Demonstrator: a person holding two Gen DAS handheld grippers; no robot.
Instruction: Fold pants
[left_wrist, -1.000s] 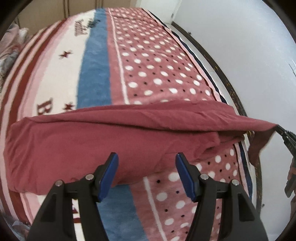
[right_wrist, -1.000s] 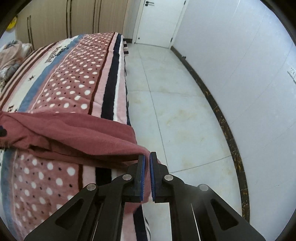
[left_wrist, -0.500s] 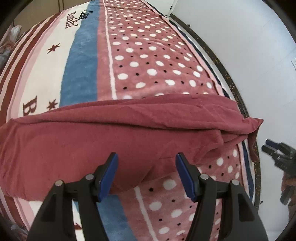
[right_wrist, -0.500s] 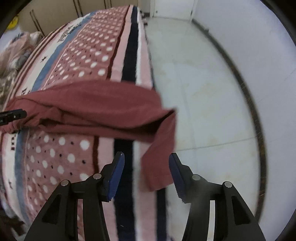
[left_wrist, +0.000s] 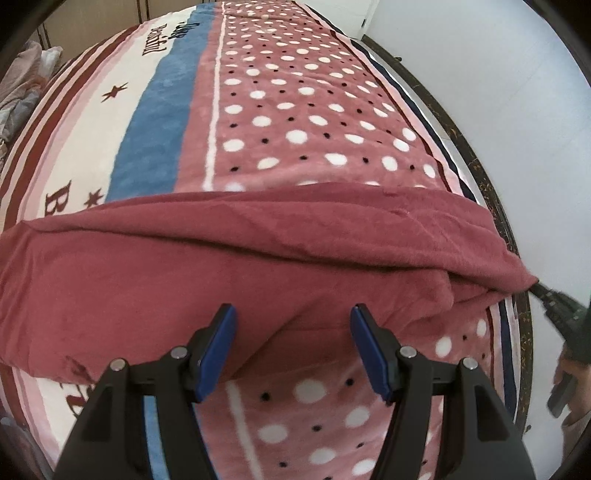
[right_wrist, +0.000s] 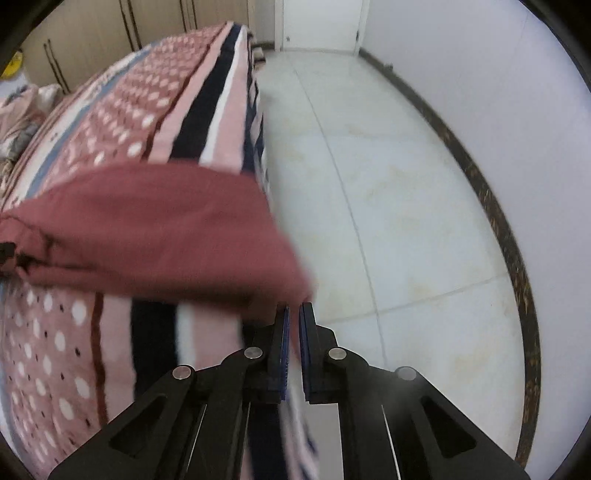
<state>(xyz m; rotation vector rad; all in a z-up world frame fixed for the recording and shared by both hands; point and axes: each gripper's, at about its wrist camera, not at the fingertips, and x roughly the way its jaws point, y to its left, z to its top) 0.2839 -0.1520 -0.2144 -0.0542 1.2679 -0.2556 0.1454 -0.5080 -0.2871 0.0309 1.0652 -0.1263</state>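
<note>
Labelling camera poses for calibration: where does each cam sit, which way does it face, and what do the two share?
Left wrist: on the left gripper, jaws open, looking along the bed over the maroon pants; right gripper shows at the right edge.
Right wrist: on the right gripper, shut on the pants' corner, facing the tiled floor and door.
Shared: pants, polka-dot blanket.

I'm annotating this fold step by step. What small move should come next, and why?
Probably carry the right gripper leftward over the bed, since its jaws are shut on the pants end at the bed edge, while the left gripper hangs open over the middle.
</note>
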